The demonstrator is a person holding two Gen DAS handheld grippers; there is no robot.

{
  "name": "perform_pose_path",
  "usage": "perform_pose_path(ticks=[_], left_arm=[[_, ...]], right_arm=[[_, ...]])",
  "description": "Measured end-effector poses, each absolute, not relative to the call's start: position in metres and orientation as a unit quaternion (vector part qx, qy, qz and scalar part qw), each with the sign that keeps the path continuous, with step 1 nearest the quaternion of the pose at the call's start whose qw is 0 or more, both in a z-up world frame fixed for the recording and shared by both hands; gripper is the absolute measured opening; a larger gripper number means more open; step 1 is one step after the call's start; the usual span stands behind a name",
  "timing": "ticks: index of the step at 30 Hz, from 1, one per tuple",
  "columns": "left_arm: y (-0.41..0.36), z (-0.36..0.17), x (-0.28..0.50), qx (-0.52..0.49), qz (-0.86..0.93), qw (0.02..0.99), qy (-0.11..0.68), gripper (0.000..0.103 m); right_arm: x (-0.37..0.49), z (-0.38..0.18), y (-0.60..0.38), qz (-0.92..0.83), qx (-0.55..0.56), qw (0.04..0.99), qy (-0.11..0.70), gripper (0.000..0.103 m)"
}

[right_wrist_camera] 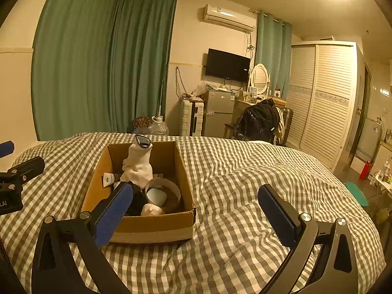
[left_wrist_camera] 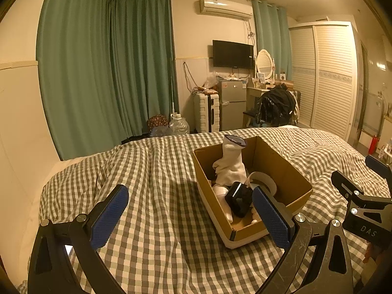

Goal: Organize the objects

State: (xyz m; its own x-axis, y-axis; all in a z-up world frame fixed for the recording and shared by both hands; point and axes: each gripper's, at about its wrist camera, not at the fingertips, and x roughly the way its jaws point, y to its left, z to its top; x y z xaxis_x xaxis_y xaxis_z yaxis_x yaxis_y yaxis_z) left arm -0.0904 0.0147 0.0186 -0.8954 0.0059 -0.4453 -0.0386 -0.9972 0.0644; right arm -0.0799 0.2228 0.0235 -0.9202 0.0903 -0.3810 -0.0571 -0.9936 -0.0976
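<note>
In the right wrist view we see a small white tube (right_wrist_camera: 108,179) at the box's (right_wrist_camera: 152,227) left wall, hidden in the left view. The box sits mid-frame on the checked bed (right_wrist_camera: 245,176), holding an upright white sock (left_wrist_camera: 231,164). Our left gripper (left_wrist_camera: 188,210) and right gripper (right_wrist_camera: 196,210) hold fingers apart, empty. Open bedding lies lower right.

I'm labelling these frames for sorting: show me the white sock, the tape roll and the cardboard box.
white sock (right_wrist_camera: 138,165): right wrist view, on its bunched middle.
tape roll (right_wrist_camera: 163,185): right wrist view, on its upper rim.
cardboard box (left_wrist_camera: 276,166): left wrist view, on its bare inner right wall.
</note>
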Motion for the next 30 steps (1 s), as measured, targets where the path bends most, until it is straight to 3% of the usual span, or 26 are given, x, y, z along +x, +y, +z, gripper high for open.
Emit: perform_pose_path(ticks=[30], left_arm=[[0.0166,0.0185,-0.0869,-0.217,0.975,0.015,0.044,0.103]], right_arm=[[-0.0811,0.0191,0.2222,0.977,-0.204,0.038,-0.044,0.103]])
